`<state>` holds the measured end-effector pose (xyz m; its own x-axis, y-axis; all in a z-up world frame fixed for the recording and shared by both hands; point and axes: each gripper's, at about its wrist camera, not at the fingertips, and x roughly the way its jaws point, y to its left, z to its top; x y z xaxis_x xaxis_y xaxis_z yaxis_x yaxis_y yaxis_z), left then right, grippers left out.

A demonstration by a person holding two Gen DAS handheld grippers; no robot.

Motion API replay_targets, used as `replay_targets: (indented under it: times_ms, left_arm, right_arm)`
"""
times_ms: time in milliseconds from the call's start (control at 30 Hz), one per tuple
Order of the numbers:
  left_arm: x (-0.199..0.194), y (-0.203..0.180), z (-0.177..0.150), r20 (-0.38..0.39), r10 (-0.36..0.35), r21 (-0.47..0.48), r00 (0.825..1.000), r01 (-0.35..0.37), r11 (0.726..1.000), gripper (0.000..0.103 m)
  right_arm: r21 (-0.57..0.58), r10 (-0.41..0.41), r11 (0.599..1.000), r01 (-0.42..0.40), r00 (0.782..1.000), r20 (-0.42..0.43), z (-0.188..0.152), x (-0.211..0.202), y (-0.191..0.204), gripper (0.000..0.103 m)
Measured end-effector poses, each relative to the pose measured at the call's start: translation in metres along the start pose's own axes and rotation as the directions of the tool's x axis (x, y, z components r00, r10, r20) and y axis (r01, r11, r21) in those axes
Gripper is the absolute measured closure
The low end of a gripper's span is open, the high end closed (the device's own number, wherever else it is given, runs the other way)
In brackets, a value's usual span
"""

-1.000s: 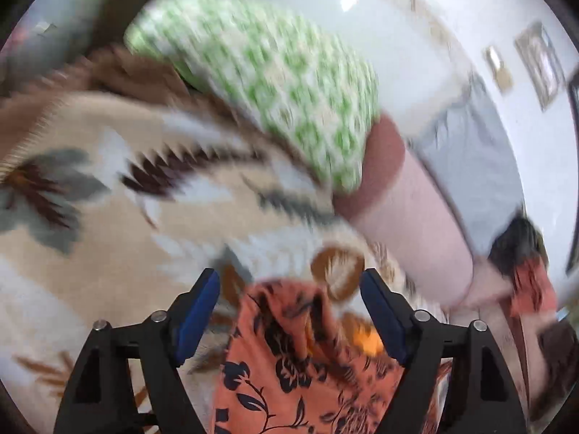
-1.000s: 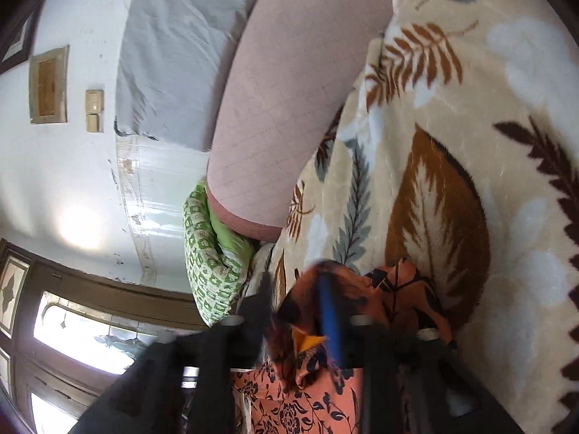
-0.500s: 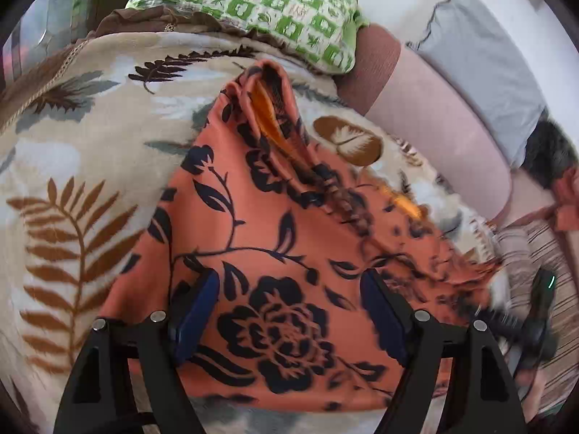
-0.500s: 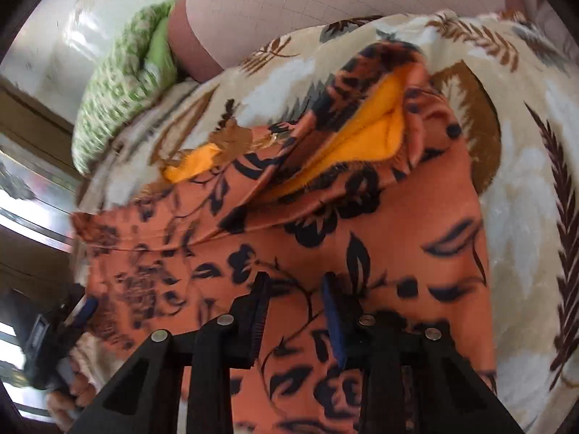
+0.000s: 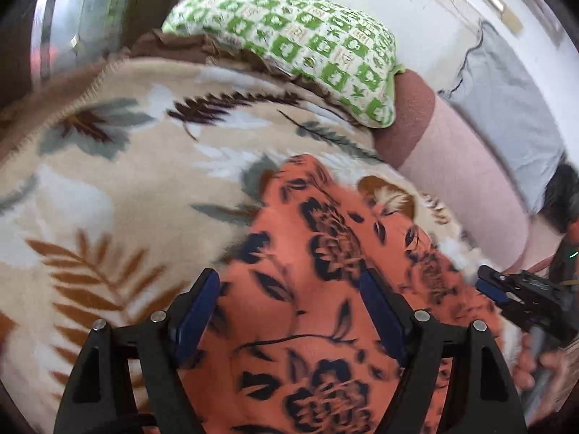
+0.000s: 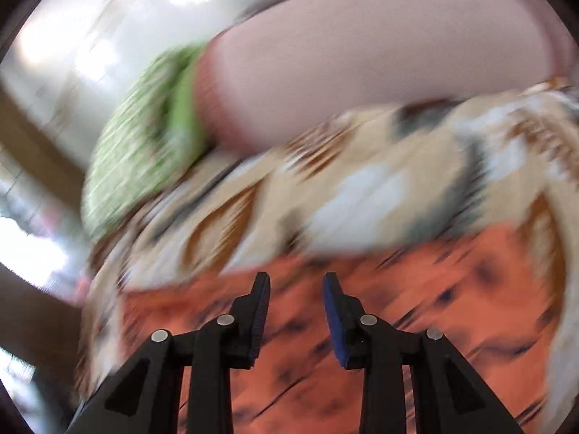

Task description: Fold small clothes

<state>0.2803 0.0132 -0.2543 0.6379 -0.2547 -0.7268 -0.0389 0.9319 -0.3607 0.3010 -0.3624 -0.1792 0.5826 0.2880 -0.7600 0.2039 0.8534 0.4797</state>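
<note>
I had the left gripper (image 5: 289, 311) spread wide above the orange floral garment (image 5: 325, 289), which lay on the leaf-print blanket (image 5: 108, 188). My right gripper (image 6: 296, 311) stood parted over the same blurred cloth. Farther off lay the green pillow (image 5: 318, 47).

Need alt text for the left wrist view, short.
An open left hand-held gripper hovers over an orange floral garment spread on a leaf-patterned blanket. A green checked pillow and pink bolster lie beyond; the right hand-held gripper enters at right.
</note>
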Motion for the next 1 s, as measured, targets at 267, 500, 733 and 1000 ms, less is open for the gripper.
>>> replay_targets:
  times_ms: [267,500,733,1000]
  left_arm:
    - [0.009,0.030,-0.007,-0.100,0.103,-0.025,0.990,-0.106,0.994,0.023]
    - [0.010,0.030,-0.005,-0.105,0.124,0.026,0.987,-0.121,0.992,0.023]
    - [-0.018,-0.007,-0.005,0.022,0.045,0.159,0.999,-0.048,0.986,0.022]
    - [-0.007,-0.075,-0.038,-0.075,0.048,0.348,0.996,-0.019,0.937,0.022]
  right_arm:
    - [-0.163,0.139,0.970,-0.182,0.960,-0.244,-0.041,0.086,0.127,0.069]
    - [-0.063,0.149,0.983,-0.172,0.950,-0.273,-0.030,0.155,0.152,0.071]
    - [-0.069,0.131,0.988,-0.139,0.985,-0.108,-0.022,0.068,0.112,0.070]
    - [0.089,-0.105,0.991,0.099,0.993,0.061,-0.015,-0.045,-0.038,0.070]
